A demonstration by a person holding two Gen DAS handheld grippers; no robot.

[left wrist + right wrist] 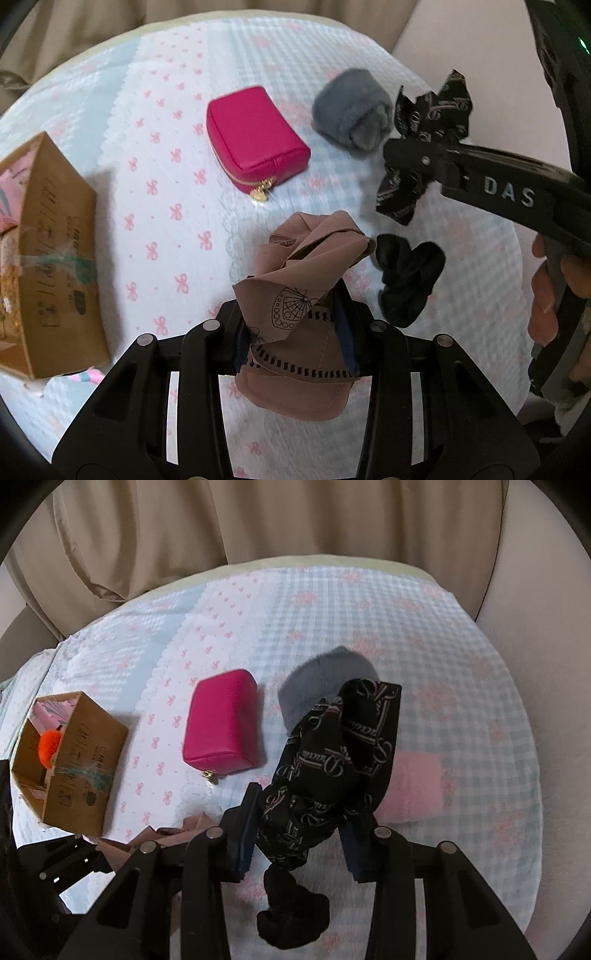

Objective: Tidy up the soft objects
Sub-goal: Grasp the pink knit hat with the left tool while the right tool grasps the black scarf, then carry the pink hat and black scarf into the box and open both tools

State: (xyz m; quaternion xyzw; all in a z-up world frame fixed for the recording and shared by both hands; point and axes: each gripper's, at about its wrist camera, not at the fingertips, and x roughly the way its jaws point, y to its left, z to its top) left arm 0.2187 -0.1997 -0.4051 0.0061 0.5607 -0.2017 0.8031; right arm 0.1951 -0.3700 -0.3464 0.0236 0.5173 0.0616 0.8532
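A crumpled brown printed cloth [295, 317] is clamped between the closed jaws of the left gripper [295, 343] above the bow-patterned bedspread [166, 184]. A black lettered scarf [332, 760] is pinched in the right gripper [299, 834]. Only in the right wrist view are an orange pompom [48, 747] inside the cardboard box [70, 757] and a pink fuzzy cloth [413, 790] seen.

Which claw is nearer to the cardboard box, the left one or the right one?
Left. The left claw, shut on the brown cloth, is just beside the cardboard box. The right claw, holding the black printed scarf, is farther away, past the pink pouch.
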